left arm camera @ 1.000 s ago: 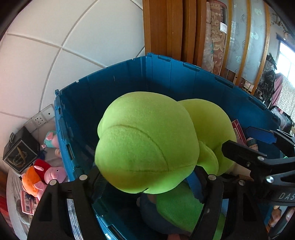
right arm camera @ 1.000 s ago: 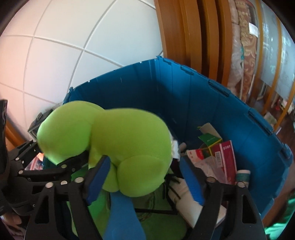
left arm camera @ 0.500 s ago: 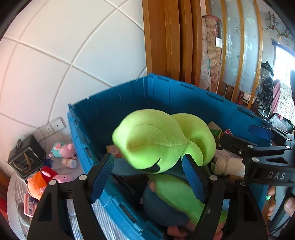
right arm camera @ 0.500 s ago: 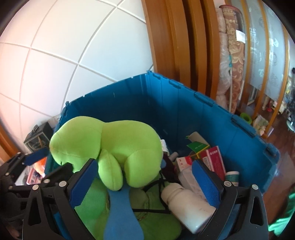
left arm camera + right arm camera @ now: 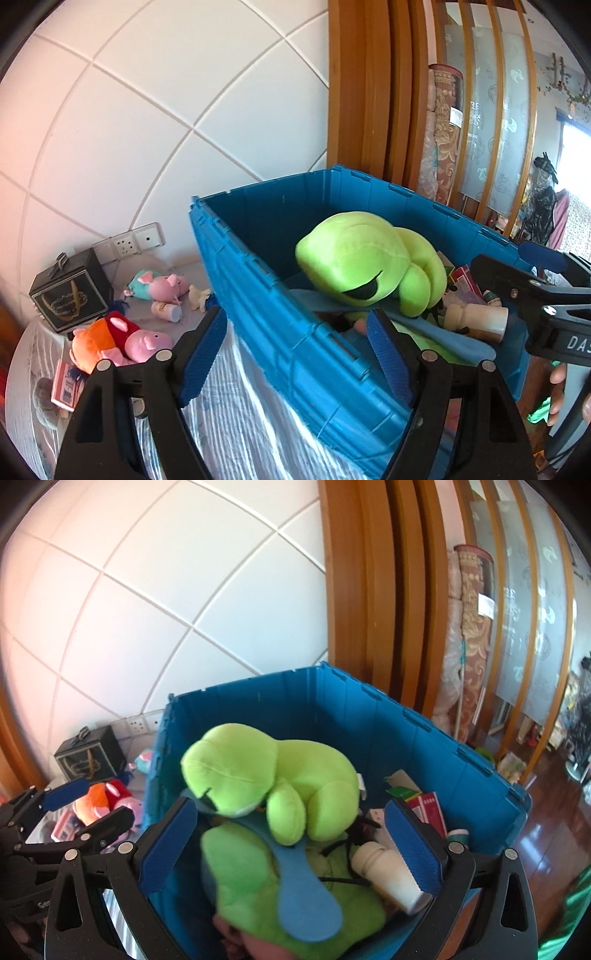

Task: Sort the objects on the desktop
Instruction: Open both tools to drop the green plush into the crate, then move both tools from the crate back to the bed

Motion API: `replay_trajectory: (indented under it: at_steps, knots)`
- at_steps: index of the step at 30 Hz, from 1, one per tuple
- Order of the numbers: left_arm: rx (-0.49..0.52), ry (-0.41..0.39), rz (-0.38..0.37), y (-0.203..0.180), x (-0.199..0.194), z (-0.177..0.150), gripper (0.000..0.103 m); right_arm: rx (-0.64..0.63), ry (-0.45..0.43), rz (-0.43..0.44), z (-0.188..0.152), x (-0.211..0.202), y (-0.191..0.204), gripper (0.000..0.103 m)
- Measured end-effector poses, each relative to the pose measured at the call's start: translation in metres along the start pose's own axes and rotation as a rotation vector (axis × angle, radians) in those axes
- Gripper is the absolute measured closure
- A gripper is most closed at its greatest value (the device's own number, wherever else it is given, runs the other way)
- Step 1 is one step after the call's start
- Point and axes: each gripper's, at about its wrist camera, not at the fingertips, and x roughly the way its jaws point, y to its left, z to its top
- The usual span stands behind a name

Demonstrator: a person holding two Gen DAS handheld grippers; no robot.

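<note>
The green plush frog (image 5: 273, 775) lies inside the blue crate (image 5: 303, 354), resting on other soft toys beside a white bottle (image 5: 388, 875) and some small red boxes (image 5: 430, 808). Both the left tongs (image 5: 295, 350) and the right tongs (image 5: 291, 845) stand wide and hold nothing, the jaws having just been opening with no thing pressed between them. Outside the crate, pink pig toys (image 5: 147, 339) and a dark box (image 5: 70, 291) lie on the striped cloth (image 5: 229, 406).

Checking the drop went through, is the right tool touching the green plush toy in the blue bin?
Apart. The right wrist view shows the right tool with its pads spread wide, clear of the green plush toy lying in the blue bin.
</note>
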Motion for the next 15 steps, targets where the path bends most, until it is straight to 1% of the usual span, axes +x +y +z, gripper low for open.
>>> replay_trajectory:
  at_steps: [5,8,12,15]
  knots:
    - [-0.036,-0.008,0.021,0.030,-0.013,-0.019,0.025,-0.064,-0.021,0.003,-0.006,-0.006,0.034,0.000]
    - [-0.070,-0.003,0.037,0.052,-0.019,-0.033,0.025,-0.095,-0.040,0.030,-0.012,-0.009,0.057,0.000]
    - [-0.108,0.003,0.092,0.084,-0.026,-0.050,0.025,-0.139,-0.066,0.092,-0.016,-0.013,0.091,0.000]
    - [-0.151,0.007,0.108,0.111,-0.031,-0.063,0.025,-0.177,-0.079,0.145,-0.019,-0.013,0.120,0.000]
